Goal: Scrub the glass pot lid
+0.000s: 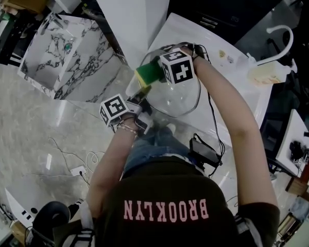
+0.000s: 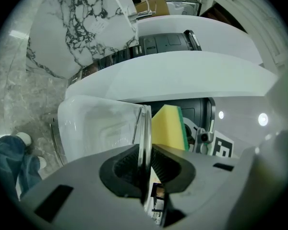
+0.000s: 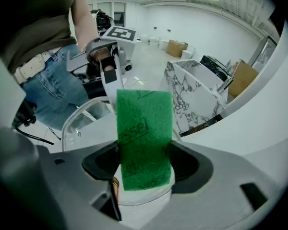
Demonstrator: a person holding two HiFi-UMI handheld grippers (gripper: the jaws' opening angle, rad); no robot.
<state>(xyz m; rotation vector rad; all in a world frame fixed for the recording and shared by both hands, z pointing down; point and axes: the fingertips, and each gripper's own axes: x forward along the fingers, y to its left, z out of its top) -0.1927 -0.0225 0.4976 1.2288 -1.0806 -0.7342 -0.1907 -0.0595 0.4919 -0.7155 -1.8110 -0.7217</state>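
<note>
The left tongs (image 2: 145, 175) grip the glass pot lid (image 2: 98, 123) by its rim, on edge mid-frame above the tabletop (image 1: 237, 86), while the right tongs (image 3: 144, 171) clamp a scouring sponge (image 3: 144, 128) beside it; the glass looks stiff, slick and breakable.

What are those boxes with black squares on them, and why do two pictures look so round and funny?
No robot here: a person holds a pinching tool in each hand, and the patterned cubes are part of those tools. One picture comes from a camera on the person's head, looking down. The two round pictures come from cameras riding on the tools. The left gripper pinches the rim of a glass pot lid. The right gripper pinches a yellow-and-green sponge, right beside the lid, near a white counter.
</note>
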